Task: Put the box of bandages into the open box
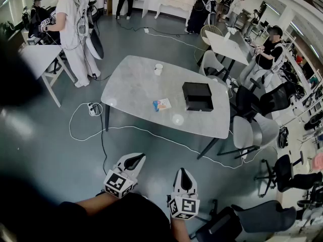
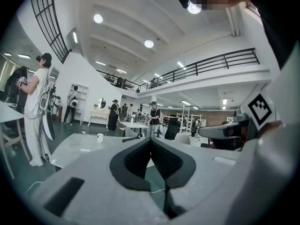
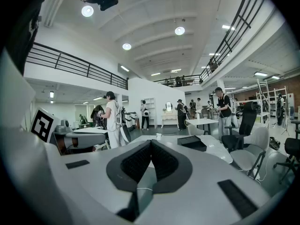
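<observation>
Box of bandages (image 1: 161,105), a small, flat, pale pack with a blue patch at one end and flecks of other colour, lies flat on the grey bench (image 1: 133,87), just beside the black open box (image 1: 197,96) on that box's left in the head view, the two apart. A white cup (image 1: 158,69) stands further from the open box, beyond the pack. Well short of the open box, off the bench, the left gripper (image 1: 135,160) and right gripper (image 1: 183,177) hang over the floor, each with fingers pressed together on nothing.
</observation>
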Motion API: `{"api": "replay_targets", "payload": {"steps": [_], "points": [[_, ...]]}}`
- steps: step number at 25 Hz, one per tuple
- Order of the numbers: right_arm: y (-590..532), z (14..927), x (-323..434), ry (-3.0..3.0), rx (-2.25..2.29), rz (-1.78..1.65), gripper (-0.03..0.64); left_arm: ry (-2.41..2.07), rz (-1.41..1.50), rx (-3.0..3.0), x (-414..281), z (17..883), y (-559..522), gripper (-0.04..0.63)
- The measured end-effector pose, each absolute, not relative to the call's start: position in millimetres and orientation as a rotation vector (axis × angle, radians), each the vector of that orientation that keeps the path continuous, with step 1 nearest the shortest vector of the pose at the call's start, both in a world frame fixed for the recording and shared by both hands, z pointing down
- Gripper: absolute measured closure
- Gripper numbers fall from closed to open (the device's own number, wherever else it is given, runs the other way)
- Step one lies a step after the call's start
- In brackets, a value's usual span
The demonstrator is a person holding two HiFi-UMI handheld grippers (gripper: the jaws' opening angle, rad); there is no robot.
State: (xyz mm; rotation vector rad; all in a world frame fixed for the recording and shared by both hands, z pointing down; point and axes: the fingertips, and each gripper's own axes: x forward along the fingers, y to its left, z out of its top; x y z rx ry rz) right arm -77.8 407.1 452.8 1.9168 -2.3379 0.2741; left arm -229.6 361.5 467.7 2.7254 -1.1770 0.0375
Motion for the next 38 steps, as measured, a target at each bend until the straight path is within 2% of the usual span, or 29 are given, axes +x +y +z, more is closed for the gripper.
{"api": "replay_targets", "payload": {"steps": [21,38], "points": [[421,458,-9,-2.347,1.985,0.34,0.604,-1.217,0.026,2.757,-178,451,375,0.578],[253,441,3,-2.224,2.052,0.306,0.604,-1.126,0.021,2.786,-178,443,189,0.578]]}}
